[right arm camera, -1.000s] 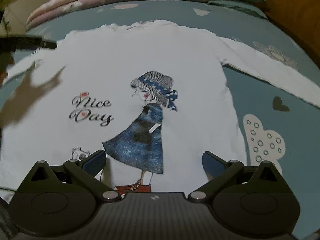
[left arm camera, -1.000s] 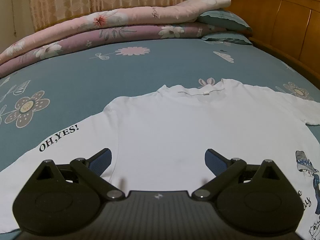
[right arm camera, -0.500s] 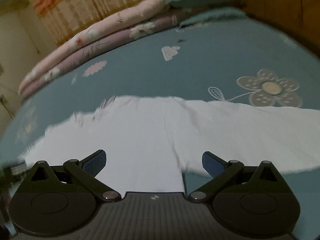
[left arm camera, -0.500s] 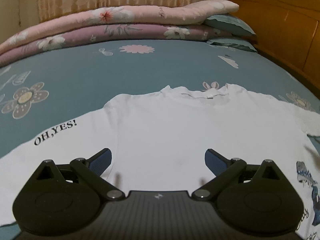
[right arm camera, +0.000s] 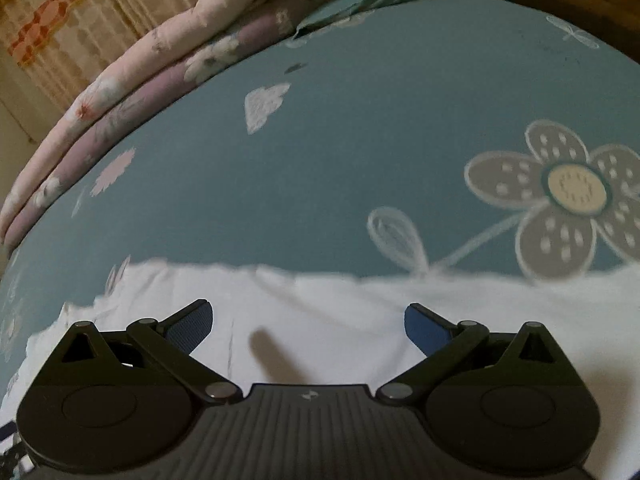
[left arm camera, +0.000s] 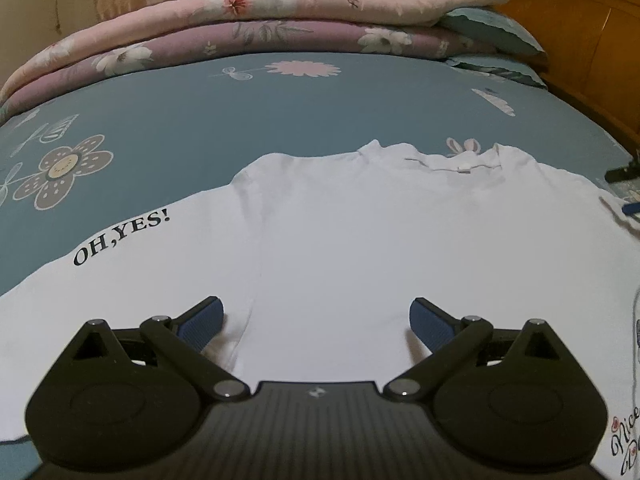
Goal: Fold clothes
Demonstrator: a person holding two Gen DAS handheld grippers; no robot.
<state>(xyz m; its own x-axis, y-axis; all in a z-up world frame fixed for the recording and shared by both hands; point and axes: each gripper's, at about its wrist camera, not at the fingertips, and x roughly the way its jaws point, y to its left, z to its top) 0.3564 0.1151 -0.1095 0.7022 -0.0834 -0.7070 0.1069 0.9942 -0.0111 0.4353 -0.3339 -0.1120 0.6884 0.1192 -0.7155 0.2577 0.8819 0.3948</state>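
On the bed (left arm camera: 320, 92), a white long-sleeved shirt (left arm camera: 360, 240) lies spread flat, front up, collar (left arm camera: 452, 162) toward the far side and the sleeve printed "OH,YES!" (left arm camera: 120, 240) stretched out to the left. No fold is visible anywhere on it: body flat, both sleeves extended, so the task reads as not yet begun, with all folds remaining. The left gripper (left arm camera: 316, 318) sits low over the shirt near the left armpit seam, jaws spread wide, nothing between them. The right gripper (right arm camera: 308, 324) is low over the other shoulder and sleeve (right arm camera: 480, 304), jaws likewise spread and empty; whether its fingertips touch the cloth cannot be told. Judgement: each gripper is lined up for a pinch at shoulder or sleeve, the likely first fold being sleeves inward. Surroundings: a stack of folded floral quilts (left arm camera: 240, 20) and pillows (left arm camera: 492, 28) along the far edge, a wooden headboard (left arm camera: 580, 20) at the right, curtains (right arm camera: 80, 12) behind. All stand well apart from the shirt; the blue sheet around it is open. Nothing obstructs the fold. Minor wrinkles near the left seam may need smoothing.
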